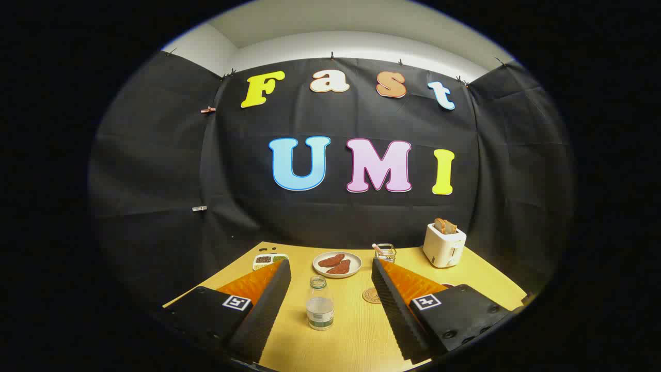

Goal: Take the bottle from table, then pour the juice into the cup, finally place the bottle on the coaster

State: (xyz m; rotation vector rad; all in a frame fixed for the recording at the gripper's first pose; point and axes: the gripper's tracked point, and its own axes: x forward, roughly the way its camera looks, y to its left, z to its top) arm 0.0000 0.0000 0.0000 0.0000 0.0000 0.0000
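My tongs [330, 268] are released, the two fingers spread wide and grasping nothing. The bottle [319, 304] stands upright on the bench [356, 336] between the fingers, a little nearer to my left one, and touches neither. It is clear plastic, it has no cap, and it carries only a small amount of pale liquid in the lower part.

What I fear first is the approach. If I go forward off centre, one finger will meet the bottle before the other and push it over; it looks light and open, so it would spill on the bench. If I clench too hard, the thin wall may collapse and liquid may jump from the neck. If I grasp too high, I judge the bottle could swing between the pads when I tilt it.

Just beyond my right finger lies the round coaster [371, 295], partly hidden by that finger, so I could sweep it by accident. I cannot make out the cup with certainty; a dark red edge beside the right finger may be it. Farther away I see a plate [337, 264] with brown pieces, a small tray [269, 260], a wire holder [385, 252] and a white toaster [444, 245] with bread.

About writing: the bottle has a label band, too small to read. Each finger block carries a square black-and-white marker, no words
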